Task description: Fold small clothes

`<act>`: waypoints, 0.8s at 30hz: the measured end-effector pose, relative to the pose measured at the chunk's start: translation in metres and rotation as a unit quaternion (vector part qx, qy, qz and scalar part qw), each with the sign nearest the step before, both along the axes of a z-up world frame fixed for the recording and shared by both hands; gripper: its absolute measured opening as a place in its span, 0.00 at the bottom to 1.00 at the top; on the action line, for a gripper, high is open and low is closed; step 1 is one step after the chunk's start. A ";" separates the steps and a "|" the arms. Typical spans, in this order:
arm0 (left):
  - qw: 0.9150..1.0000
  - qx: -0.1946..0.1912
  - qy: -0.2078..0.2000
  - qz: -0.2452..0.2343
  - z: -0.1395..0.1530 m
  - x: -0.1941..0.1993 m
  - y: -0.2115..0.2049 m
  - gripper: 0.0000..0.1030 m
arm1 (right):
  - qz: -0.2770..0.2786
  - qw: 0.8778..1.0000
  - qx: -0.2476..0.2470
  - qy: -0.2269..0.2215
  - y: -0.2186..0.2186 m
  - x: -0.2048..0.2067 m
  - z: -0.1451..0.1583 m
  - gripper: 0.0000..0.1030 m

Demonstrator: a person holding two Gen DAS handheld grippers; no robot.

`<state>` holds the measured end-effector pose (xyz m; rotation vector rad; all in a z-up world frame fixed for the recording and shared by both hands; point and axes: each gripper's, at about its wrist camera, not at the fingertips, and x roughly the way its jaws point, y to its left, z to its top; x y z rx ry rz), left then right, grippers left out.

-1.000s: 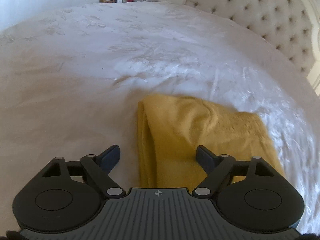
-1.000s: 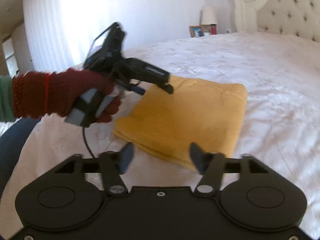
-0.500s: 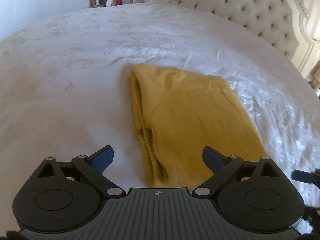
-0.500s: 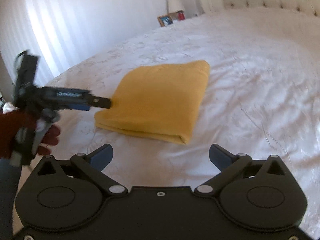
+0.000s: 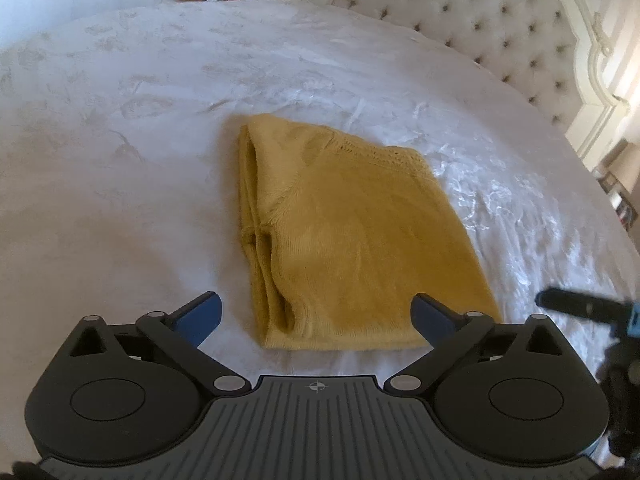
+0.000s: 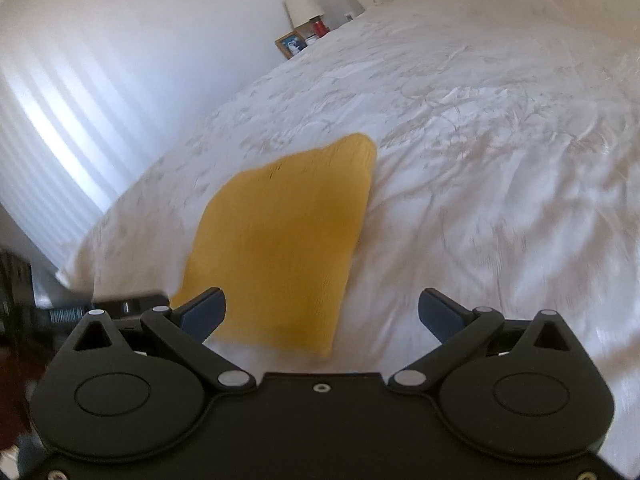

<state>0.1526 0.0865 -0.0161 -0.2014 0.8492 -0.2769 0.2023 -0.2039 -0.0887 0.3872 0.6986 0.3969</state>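
With the yellow folded garment [image 5: 352, 240] lying flat mid-frame on the white bedspread [image 5: 120, 160], nothing gripped anywhere. Left gripper [image 5: 316, 316] low in frame, jaws just opened, spread wide, cloth's near edge between but untouched. Right gripper [image 6: 320, 312] likewise splayed, empty, above the near corner.

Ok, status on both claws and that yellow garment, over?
Left claw open, empty. Right claw open, empty. Yellow garment folded flat on bed. Nothing in the way.

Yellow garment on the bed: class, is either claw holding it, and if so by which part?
Neither. The left claw and right claw are both open and empty; the folded yellow garment lies free on the bed.
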 end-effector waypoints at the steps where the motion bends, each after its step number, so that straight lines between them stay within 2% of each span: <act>1: 1.000 -0.004 0.004 0.000 -0.004 0.003 0.000 1.00 | 0.000 1.000 0.006 0.002 -0.001 0.008 0.000 1.00; 7: 1.000 -0.004 0.019 -0.004 -0.023 0.022 -0.005 1.00 | 0.007 1.000 0.024 0.013 0.002 0.059 -0.007 1.00; 14: 1.000 -0.010 0.022 -0.013 -0.036 0.041 -0.010 1.00 | 0.041 0.997 0.055 0.030 0.015 0.110 -0.026 1.00; 24: 0.998 -0.054 0.015 -0.033 -0.043 0.064 -0.017 1.00 | 0.084 0.992 0.088 0.030 0.038 0.167 -0.039 1.00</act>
